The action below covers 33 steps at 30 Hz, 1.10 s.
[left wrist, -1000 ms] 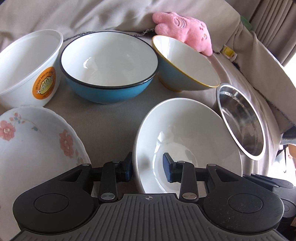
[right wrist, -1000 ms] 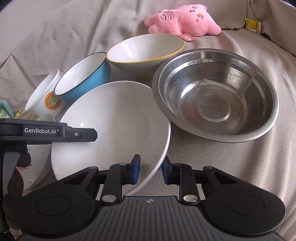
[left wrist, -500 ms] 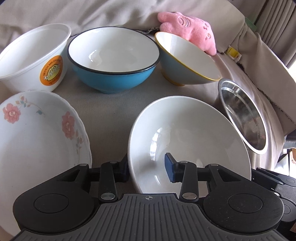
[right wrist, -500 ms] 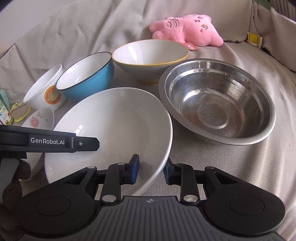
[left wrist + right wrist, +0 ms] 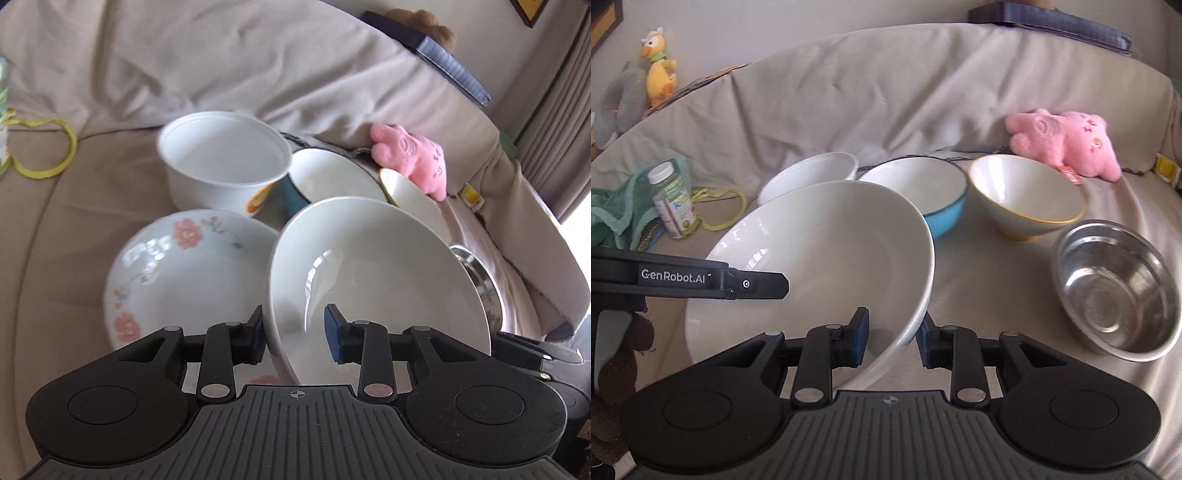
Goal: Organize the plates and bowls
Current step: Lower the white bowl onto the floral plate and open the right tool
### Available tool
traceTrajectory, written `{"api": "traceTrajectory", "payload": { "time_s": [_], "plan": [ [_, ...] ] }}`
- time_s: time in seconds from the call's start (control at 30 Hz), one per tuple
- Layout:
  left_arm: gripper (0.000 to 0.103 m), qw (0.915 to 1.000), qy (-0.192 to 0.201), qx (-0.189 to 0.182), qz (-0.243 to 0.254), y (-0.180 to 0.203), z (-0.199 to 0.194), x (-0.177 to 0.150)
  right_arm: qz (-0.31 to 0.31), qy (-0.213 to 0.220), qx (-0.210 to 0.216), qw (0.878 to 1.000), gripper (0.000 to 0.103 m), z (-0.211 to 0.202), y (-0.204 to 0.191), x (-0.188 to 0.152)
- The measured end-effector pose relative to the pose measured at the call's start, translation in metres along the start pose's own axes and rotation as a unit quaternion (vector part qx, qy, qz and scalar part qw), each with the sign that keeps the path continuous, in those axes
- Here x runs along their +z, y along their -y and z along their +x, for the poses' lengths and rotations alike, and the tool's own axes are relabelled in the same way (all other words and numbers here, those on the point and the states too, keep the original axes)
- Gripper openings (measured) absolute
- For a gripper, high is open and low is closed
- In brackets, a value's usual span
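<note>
Left to right: the flowered plate [image 5: 184, 273] lies on the sofa [image 5: 55, 240], just left of and apparently below the raised white bowl [image 5: 369, 266]. The left gripper [image 5: 293, 338] straddles the bowl's left rim, seemingly clamped; the right gripper [image 5: 892, 338] pinches its right rim [image 5: 916, 317]. The bowl tilts between them, both equally near.

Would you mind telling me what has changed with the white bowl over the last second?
Both grippers, left and right, have lifted the white bowl off the sofa cover and tilted it. Their hold on opposite rims is unchanged. The steel bowl, blue bowl and floral plate stayed put.
</note>
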<state>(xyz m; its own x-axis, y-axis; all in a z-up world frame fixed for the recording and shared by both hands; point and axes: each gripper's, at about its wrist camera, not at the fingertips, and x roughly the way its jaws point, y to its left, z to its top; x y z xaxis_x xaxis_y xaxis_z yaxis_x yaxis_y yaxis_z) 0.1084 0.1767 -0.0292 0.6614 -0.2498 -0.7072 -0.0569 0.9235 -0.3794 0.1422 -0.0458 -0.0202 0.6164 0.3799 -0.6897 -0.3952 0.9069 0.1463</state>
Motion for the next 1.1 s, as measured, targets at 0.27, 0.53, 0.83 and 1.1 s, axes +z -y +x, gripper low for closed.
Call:
{"api": "traceTrajectory", "payload": {
  "time_s": [0.27, 0.53, 0.83, 1.1],
  "plan": [
    [0.035, 0.9977, -0.007, 0.054, -0.041, -0.049, -0.011, -0.017, -0.039, -0.031, 0.035, 0.998, 0.027, 0.043, -0.054, 0.000],
    [0.034, 0.9947, -0.022, 0.077, -0.064, -0.061, 0.002, -0.013, -0.042, -0.061, 0.035, 0.997, 0.027, 0.072, -0.056, -0.001],
    [0.022, 0.9915, -0.020, 0.074, -0.105, -0.080, 0.012, -0.011, -0.028, -0.085, 0.042, 0.995, 0.027, 0.093, -0.055, 0.015],
    [0.023, 0.9884, -0.016, 0.052, -0.142, -0.093, 0.011, -0.010, -0.021, -0.084, 0.044, 0.995, 0.027, 0.096, -0.053, 0.016]
  ]
}}
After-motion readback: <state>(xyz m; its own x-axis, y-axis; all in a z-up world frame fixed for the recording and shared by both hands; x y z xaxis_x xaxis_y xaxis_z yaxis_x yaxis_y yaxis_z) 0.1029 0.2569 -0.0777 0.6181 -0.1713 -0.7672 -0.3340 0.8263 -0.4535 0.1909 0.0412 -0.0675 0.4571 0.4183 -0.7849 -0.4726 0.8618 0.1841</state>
